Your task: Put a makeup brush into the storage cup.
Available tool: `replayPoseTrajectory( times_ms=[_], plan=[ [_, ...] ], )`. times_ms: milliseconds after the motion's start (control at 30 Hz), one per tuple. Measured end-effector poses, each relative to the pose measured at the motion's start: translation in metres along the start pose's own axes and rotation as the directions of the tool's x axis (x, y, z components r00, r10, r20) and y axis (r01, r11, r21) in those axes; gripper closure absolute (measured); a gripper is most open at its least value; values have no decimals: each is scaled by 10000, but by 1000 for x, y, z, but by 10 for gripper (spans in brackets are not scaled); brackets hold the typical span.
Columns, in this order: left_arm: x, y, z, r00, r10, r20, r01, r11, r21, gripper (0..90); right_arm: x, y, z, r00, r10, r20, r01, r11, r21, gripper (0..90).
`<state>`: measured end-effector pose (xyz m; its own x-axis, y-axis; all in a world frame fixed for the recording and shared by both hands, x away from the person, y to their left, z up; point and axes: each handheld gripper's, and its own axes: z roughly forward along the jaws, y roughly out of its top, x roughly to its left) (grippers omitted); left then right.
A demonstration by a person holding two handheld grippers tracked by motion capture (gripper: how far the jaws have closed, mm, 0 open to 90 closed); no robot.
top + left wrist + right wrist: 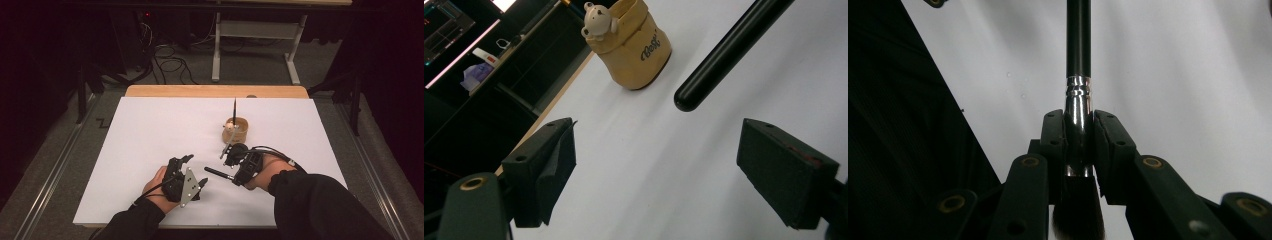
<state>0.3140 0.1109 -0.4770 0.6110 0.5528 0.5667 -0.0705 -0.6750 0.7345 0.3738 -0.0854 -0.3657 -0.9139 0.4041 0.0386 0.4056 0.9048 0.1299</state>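
**Brush pinched in right fingers, left fingers spread near the cup**

Nearest the lens, low in the right gripper view, sits the right gripper (1079, 142), its black fingers (1113, 145) clenched on the shiny metal ferrule of a makeup brush (1078, 75). Dark bristles show at the bottom centre of that frame, and the black handle runs straight up to the top edge over the white sheet (1198, 75).

From the high view, the right gripper (235, 161) lies right of centre, lower half of the frame, in a hand with a dark sleeve. The brush handle (218, 174) juts out to the left of it, toward the left gripper (195, 169), which sits just beside the handle's tip at lower centre-left. A second, slimmer stick (234, 107) stands upright from a small tan cup (237, 130) a little above centre, near the far part of the white sheet (150, 130) covering the bench (215, 91).

Looking along the left gripper (656, 155), its fingers (549, 160) are spread wide with nothing between them. The rounded black end of the brush handle (724, 55) comes down from the upper right, apart from both fingers. At upper centre the tan cup (636, 50) carries a little bear figure (597, 20) on its rim and printed lettering on its side.
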Motion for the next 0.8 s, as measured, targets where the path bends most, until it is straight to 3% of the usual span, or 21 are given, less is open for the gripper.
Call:
replayPoseTrajectory(
  times_ms=[800],
  plan=[
    [-5,-1,0,9976,681,-105,-680,9976,131,271,8,17,0,9991,-407,-119,412,9980,477,775]
  ],
)
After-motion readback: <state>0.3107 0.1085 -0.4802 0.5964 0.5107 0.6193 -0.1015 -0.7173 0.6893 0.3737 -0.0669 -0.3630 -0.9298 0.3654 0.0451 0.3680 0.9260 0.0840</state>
